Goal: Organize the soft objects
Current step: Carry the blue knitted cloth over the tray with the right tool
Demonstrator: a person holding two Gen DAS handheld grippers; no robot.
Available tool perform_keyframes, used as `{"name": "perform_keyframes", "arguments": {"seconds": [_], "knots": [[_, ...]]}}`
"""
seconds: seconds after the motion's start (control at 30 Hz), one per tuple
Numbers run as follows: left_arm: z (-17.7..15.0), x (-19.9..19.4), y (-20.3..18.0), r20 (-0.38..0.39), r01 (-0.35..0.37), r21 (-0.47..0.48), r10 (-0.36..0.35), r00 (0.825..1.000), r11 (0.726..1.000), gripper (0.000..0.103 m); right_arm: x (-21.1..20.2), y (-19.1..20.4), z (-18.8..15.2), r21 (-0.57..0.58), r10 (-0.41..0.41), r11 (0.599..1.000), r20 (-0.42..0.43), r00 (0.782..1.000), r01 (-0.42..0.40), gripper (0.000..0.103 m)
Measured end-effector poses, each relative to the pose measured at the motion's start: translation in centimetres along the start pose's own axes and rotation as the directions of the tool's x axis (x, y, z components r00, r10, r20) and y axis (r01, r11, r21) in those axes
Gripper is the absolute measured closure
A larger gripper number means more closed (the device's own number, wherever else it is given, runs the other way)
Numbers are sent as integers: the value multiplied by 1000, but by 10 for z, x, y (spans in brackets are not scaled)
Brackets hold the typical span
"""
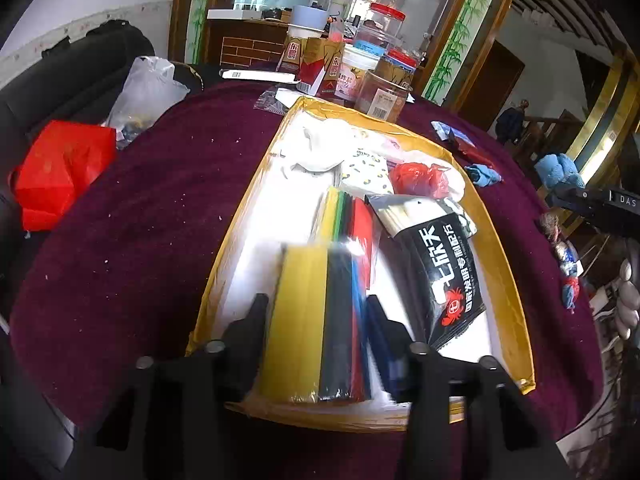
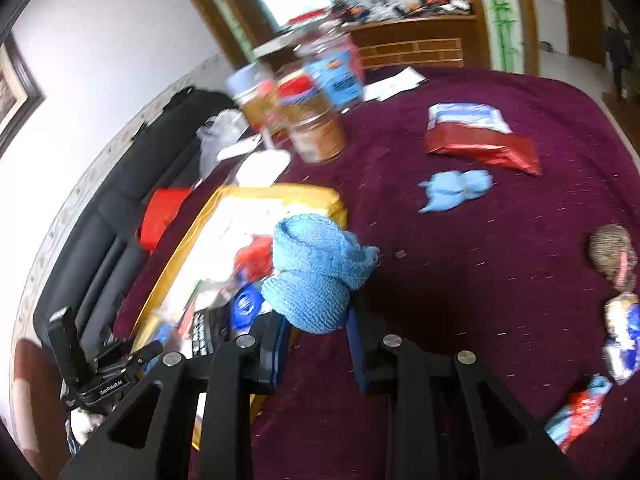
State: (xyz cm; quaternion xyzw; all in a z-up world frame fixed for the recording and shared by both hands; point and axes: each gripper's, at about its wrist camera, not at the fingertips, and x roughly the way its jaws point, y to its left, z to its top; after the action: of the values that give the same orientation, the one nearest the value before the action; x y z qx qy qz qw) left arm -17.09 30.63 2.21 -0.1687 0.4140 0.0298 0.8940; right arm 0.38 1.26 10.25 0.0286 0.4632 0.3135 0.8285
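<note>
Maroon cloth covers the table [image 1: 120,248], which carries a yellow-rimmed tray [image 1: 502,264]. Left gripper [image 1: 316,304]: fingers clenched on a packet of coloured sheets [image 1: 320,320], held over the tray. Right gripper [image 2: 316,320]: fingers clenched on a blue knitted item [image 2: 316,272], beside the tray's edge. Jars [image 2: 316,128] stand behind.

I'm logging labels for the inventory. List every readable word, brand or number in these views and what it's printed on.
"欣天": large white characters on the black packet in the yellow tray; the smaller line beside them is too distorted to read.
"DAS": on the right gripper body, cut off at the frame edge.
"GenRobot.AI": on the left gripper body.
Drink cartons, jar barcode label, blue jar label: too small or blurred.
</note>
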Motion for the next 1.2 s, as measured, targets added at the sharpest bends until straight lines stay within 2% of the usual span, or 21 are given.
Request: {"name": "perform_keyframes", "arguments": {"seconds": [0.03,0.07,0.27,0.47,0.63,0.67,0.73,0.87,1.07,1.2], "knots": [[-1,0,-2,0,-11,9,11,1000,1000,33,4,7,-4,-12,2,1000,-10,1000,-2,78],[-1,-1,-2,4,-13,8,13,1000,1000,32,8,11,-7,-22,3,1000,-20,1000,-4,78],[1,-18,2,56,38,-38,-36,998,999,31,32,31,-12,-62,3,998,-59,998,-6,78],[-3,-45,6,146,86,-63,-76,986,994,28,62,62,1,-124,15,992,-98,995,-27,78],[-7,-52,10,169,119,-84,-104,980,989,28,88,90,19,-175,4,984,-125,992,-26,78],[-7,-51,12,170,124,-90,-107,980,988,28,92,92,24,-180,-17,984,-121,993,-5,78],[-8,-50,15,166,134,-102,-116,979,986,28,98,90,37,-196,-98,977,-86,992,80,78],[-11,-48,25,158,156,-134,-135,978,979,28,110,64,66,-119,-157,982,-80,984,147,78],[-15,-46,33,165,192,-150,-167,972,970,26,132,48,76,-66,-159,986,-116,980,152,78],[-16,-47,34,169,209,-145,-184,968,967,23,148,54,71,-55,-119,992,-139,983,112,78]]}}
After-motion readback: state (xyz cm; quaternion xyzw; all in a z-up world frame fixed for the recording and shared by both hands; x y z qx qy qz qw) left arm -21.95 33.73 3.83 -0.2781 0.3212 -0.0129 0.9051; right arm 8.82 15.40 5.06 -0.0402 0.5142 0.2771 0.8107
